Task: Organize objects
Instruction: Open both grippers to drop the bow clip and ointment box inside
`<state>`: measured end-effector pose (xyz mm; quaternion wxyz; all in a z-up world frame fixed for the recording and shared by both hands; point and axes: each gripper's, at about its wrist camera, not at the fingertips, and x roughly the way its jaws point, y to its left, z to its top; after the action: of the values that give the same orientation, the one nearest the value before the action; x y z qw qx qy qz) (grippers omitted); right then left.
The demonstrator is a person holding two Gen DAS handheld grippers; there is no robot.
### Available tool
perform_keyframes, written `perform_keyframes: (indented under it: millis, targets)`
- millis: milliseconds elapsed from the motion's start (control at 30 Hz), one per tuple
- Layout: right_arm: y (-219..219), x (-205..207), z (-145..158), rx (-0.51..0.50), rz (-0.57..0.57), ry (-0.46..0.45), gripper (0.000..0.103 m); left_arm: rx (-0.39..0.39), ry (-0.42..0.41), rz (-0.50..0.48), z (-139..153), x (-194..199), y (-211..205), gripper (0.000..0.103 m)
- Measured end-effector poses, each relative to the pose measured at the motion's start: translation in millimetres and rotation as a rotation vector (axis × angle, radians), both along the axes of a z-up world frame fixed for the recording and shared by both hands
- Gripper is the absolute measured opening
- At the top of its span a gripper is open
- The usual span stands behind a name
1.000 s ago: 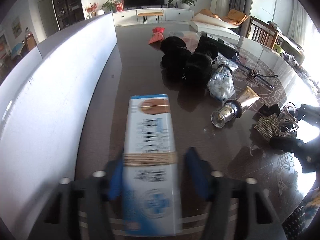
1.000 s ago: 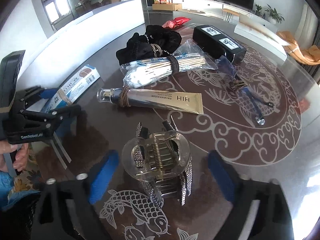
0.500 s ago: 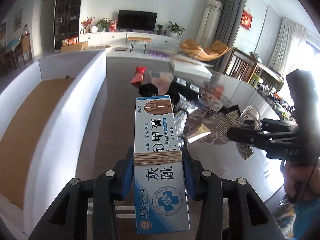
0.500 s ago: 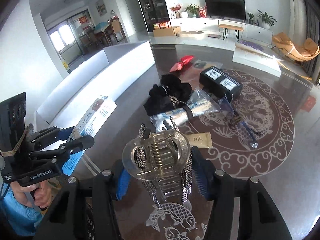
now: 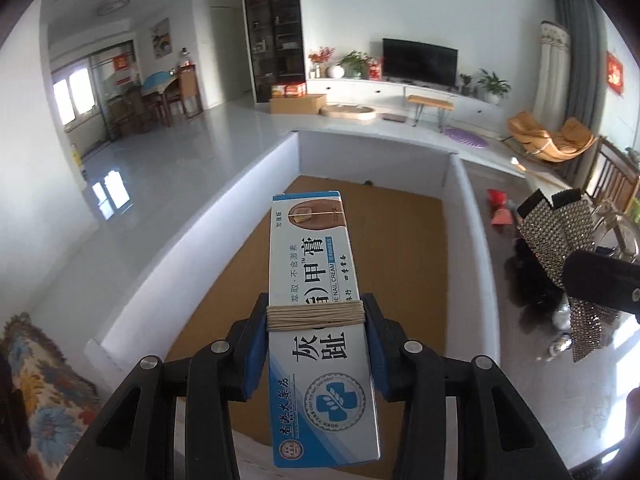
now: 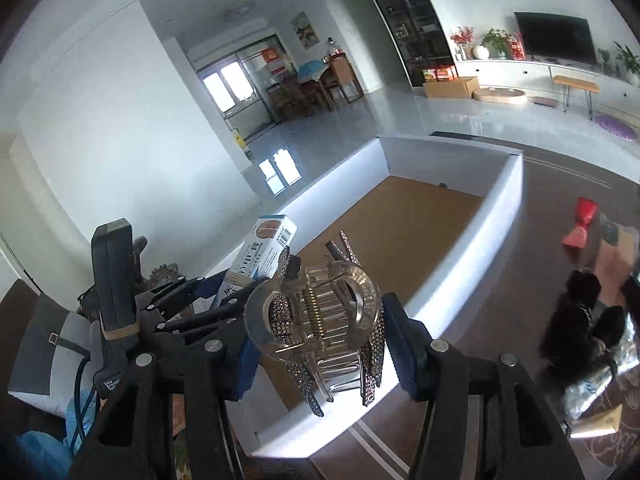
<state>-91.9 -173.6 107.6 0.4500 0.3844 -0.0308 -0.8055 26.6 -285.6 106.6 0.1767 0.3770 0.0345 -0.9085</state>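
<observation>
My left gripper [image 5: 316,344] is shut on a blue-and-white nail cream box [image 5: 316,280] bound with a rubber band. It holds the box in the air above the near end of a large white storage box with a brown cardboard floor [image 5: 352,220]. My right gripper [image 6: 320,344] is shut on a rhinestone hair claw clip [image 6: 316,312], held over the storage box's near right wall [image 6: 460,276]. The clip [image 5: 560,236] also shows at the right of the left wrist view. The cream box and left gripper [image 6: 256,264] show at the left of the right wrist view.
On the dark table right of the storage box lie black scrunchies [image 6: 580,320], a red bow [image 6: 582,220], a bag of cotton swabs [image 6: 600,384] and a gold tube [image 6: 596,424]. A floral cushion [image 5: 44,384] lies at the lower left.
Both grippers have lifted their objects off the table and swung left. They are now over the white storage box instead of over the table.
</observation>
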Motion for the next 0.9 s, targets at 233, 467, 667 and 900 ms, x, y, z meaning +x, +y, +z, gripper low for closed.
perform_keyframes:
  millis: [233,467,667,900]
  targets:
    - [-34.0,-5.6,-24.8,0.071,0.013,-0.003,0.056,0.003,-0.03,0.037,-15.2,-1.2,-12.2,0.043]
    - [-26.1,-11.8,-26.5,0.1,-0.004,-0.021,0.056,0.017,-0.025,0.032,-20.6,-1.9,-19.4,0.043]
    - [-40.4,-2.3,-17.6,0.119,0.013,0.002,0.056,0.01,-0.023,0.035,-22.0,-0.6,-18.6,0.043]
    - [-59.5,-7.6,-26.2,0.145,0.029,0.002,0.056,-0.003,-0.039,0.058,-28.4,-2.7,-24.4,0.043]
